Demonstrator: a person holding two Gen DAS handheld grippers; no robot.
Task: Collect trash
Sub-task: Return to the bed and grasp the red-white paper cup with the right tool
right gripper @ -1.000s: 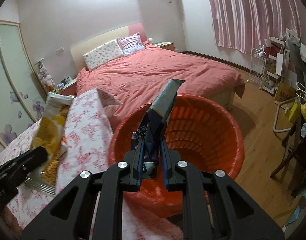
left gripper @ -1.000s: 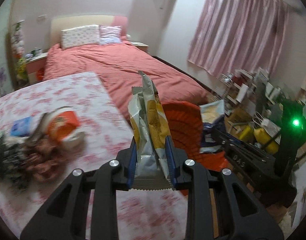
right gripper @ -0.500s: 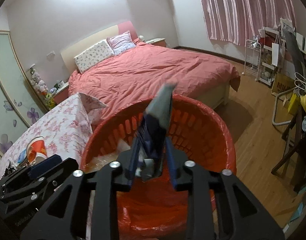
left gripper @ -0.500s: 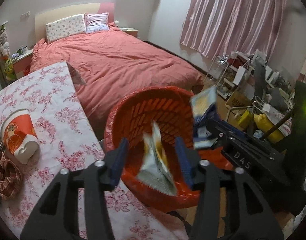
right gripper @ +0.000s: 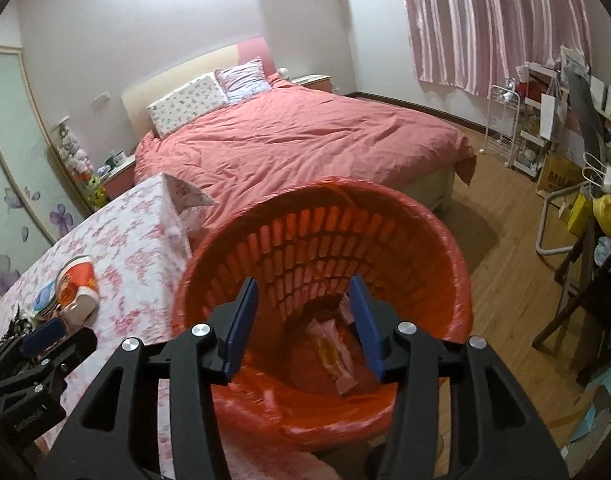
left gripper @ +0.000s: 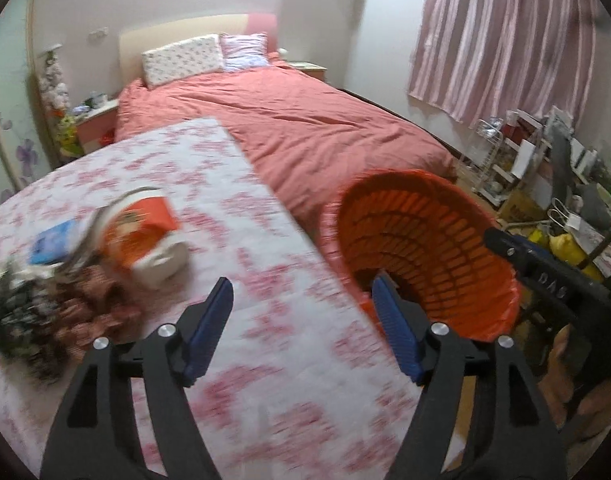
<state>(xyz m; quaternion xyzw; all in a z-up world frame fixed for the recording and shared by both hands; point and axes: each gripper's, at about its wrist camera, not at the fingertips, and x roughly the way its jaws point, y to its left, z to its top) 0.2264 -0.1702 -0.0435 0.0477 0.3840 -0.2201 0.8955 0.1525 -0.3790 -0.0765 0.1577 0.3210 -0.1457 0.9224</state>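
Observation:
An orange trash basket lined with a red bag stands beside the table; it also shows in the left wrist view. Wrappers lie at its bottom. My right gripper is open and empty above the basket's mouth. My left gripper is open and empty over the floral-cloth table. An orange-and-white paper cup lies on its side on the table, with a blue packet and a pile of dark and brown trash to its left.
A bed with a red cover stands behind the table and basket. Cluttered shelves and bags line the right wall below pink curtains. Wooden floor lies right of the basket.
Both grippers opened and dropped their wrappers into the basket. My left gripper then swung left, back over the table; the right one stays above the basket.

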